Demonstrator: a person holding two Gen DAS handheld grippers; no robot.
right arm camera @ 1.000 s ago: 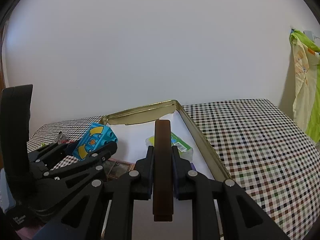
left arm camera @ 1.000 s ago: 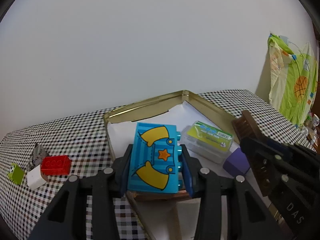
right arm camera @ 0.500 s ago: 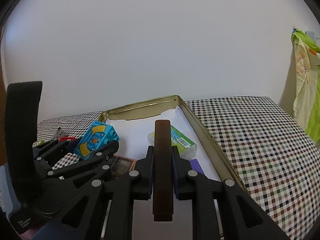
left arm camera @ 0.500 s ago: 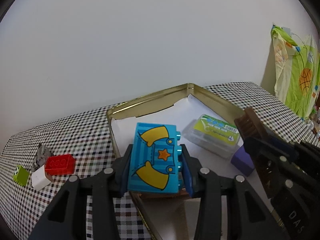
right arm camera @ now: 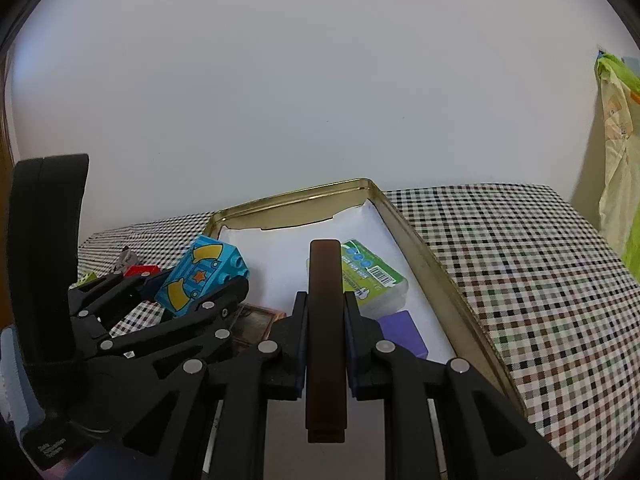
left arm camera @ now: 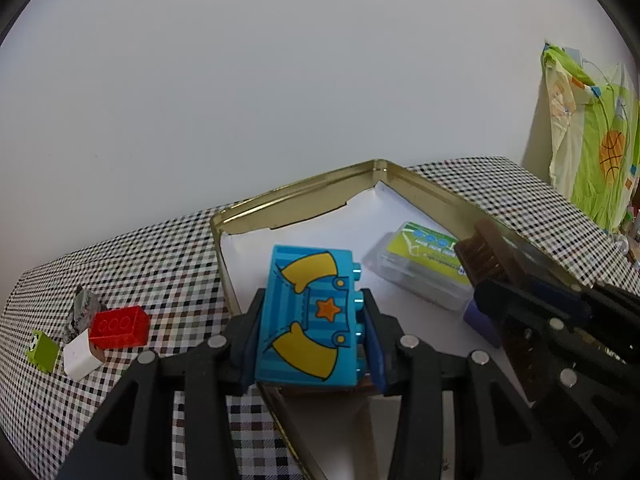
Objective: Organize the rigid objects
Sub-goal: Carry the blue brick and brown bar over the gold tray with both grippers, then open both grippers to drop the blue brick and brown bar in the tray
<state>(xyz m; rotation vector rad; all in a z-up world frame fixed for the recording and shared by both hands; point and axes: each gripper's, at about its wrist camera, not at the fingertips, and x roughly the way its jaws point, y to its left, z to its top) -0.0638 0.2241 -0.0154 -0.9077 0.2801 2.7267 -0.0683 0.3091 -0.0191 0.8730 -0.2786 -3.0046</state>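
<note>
Blocks and small hard items are being gathered into a shallow gold tin (left arm camera: 420, 188) lined with white paper, which sits on the checked tabletop (right arm camera: 520, 264). Both hands are carrying at once. The left gripper (left arm camera: 310, 340) has its jaws clamped on a blue toy brick (left arm camera: 312, 320) printed with yellow sleeves and an orange star, held above the tin's near left corner. The right gripper (right arm camera: 325, 320) has its jaws pressed tight on a slim dark brown brush (right arm camera: 325, 320), gripped edge-on over the near part of the tin; in the left wrist view its bristles show.

I'd judge this as the carry-and-place step, with neither piece set down yet. The next move looks like lowering each one onto bare paper and only then letting go, so nothing drops or tips.

Room inside is not unlimited. A clear plastic case with a green label (right arm camera: 372, 280) lies toward the right wall of the tin, a purple block (right arm camera: 402, 334) sits just nearer than it, and a flat brownish card (right arm camera: 256, 320) lies at the near left, right under the brick. The far part of the paper looks free.

Out on the cloth to the left wait a red brick (left arm camera: 119, 327), a white block (left arm camera: 82, 356), a green piece (left arm camera: 42, 349) and a grey lump (left arm camera: 83, 308), close together. The two grippers sit near each other, so they could bump.
</note>
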